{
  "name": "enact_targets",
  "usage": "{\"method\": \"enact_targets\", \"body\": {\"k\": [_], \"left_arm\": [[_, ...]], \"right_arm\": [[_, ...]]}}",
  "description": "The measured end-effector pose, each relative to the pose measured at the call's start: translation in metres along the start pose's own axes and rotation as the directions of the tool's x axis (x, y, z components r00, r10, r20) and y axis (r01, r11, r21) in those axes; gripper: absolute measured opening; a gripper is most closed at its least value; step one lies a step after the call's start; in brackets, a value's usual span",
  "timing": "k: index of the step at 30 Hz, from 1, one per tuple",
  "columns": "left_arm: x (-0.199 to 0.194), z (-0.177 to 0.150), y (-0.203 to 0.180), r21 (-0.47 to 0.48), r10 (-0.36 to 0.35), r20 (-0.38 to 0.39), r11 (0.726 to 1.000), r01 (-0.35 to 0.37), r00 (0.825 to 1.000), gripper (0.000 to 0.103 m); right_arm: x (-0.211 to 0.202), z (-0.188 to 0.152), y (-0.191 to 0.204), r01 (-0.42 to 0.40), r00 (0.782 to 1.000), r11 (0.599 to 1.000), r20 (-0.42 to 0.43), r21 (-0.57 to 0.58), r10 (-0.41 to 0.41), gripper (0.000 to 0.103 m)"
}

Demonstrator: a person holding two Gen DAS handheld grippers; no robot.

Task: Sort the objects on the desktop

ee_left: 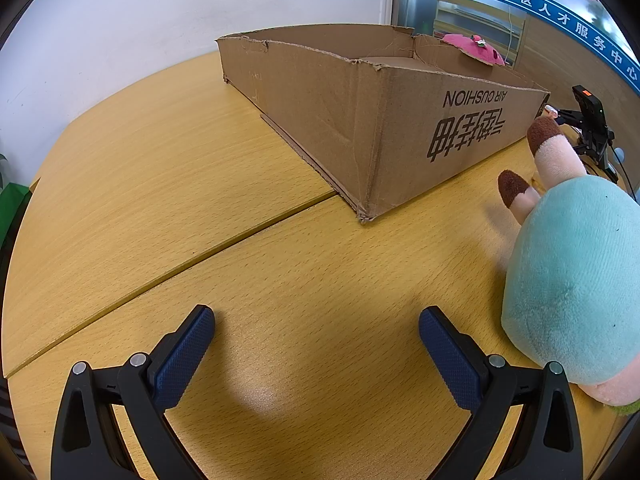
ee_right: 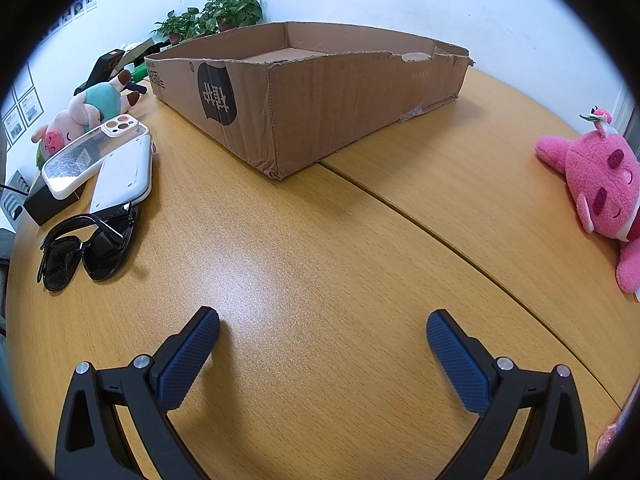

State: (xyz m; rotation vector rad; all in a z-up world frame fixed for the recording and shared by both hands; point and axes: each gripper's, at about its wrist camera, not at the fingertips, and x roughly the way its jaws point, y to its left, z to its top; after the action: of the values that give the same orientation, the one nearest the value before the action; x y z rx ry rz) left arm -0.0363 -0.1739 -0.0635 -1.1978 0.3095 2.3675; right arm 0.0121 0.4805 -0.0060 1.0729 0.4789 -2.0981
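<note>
Both claws — left claw point(ee_left: 316, 334), right claw point(ee_right: 323, 334) — agape over bare table point(ee_right: 320, 248) w/ box point(ee_right: 320, 100) ahead.

Each claw, left claw point(ee_left: 316, 332) and right claw point(ee_right: 323, 334), has black triangular-cutout arms, silver round screws and dark blue, finely textured finger pads point(ee_left: 184, 356).

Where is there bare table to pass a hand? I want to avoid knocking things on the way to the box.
Bare wood runs from the right tool up to the cardboard box, bordered by the sunglasses and the pink plush. It is crowded beside the sunglasses, where the phone cases are stacked.
</note>
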Motion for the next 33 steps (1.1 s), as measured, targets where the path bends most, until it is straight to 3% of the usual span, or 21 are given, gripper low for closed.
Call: {"method": "enact_targets", "body": {"k": [33], "left_arm": [[0.0016,0.0015,-0.0023,-0.002,0.002,0.000,1.000,-0.002,1.000,0.103]], "right_arm": [[-0.0009,-0.0053,0.0053,0.001,1.000,1.000,0.000,0.001,-0.001,0.103]]}}
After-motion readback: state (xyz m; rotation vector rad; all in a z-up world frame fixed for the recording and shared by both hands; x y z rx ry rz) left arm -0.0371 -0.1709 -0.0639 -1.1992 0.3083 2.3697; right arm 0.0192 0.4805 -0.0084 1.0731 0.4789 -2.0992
